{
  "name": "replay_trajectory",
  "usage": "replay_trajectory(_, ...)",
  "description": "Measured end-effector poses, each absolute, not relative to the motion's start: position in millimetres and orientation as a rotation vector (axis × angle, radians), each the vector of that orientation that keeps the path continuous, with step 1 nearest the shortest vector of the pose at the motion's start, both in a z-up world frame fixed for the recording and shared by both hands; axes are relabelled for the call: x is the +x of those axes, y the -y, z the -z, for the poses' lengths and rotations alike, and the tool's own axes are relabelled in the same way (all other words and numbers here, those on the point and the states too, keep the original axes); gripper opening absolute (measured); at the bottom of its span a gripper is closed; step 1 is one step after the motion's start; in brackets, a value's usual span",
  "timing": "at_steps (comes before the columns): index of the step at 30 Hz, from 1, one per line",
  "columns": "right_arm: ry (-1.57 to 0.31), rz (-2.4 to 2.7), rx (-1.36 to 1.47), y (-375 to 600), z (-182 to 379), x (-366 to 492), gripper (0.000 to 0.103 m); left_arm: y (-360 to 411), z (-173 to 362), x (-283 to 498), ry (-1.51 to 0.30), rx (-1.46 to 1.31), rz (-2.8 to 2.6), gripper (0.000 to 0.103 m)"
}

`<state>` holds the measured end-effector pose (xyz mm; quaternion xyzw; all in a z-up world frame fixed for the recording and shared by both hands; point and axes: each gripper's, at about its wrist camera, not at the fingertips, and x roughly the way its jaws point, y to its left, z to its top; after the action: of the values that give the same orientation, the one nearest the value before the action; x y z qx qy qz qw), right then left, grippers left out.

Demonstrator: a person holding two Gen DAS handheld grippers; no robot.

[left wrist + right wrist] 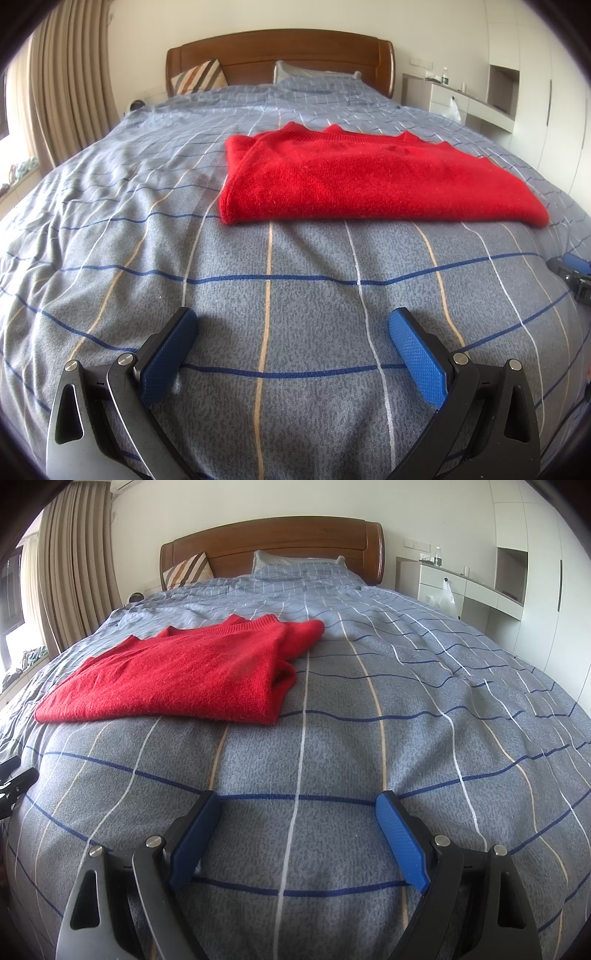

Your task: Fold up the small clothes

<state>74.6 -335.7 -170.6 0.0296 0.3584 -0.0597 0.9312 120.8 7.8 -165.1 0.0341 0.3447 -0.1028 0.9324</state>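
Observation:
A red knitted sweater lies folded into a flat rectangle on the grey checked bedspread; in the right wrist view the same sweater sits to the upper left. My left gripper hovers open over bare bedspread, well short of the sweater's near edge, with nothing between its blue pads. My right gripper is also open and empty over the bedspread, with the sweater ahead and to its left. The tip of the right gripper shows at the left view's right edge.
A wooden headboard with pillows stands at the far end of the bed. Beige curtains hang on the left. A white desk and wardrobe fill the right side. Part of the left gripper shows at the left edge.

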Motion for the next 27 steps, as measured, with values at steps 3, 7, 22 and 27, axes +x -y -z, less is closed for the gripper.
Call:
replay_trajectory(3,-0.733,0.122,0.061,335.8,170.6,74.3,0.085,-7.9,165.1,120.8,-0.705,0.07,0.21,0.103)
replay_trajectory(7,-0.734,0.122,0.06,335.7,170.6,74.7,0.085,-7.6,165.2,120.6,-0.705,0.071,0.21,0.103)
replay_trajectory(22,-0.736,0.123,0.063,336.8,171.1,74.0,0.085,-9.2,164.2,124.1,-0.717,0.079,0.203,0.103)
replay_trajectory(27,-0.727,0.128,0.068,337.6,171.8,72.8,0.086,-9.2,164.7,128.0,-0.732,0.087,0.203,0.103)
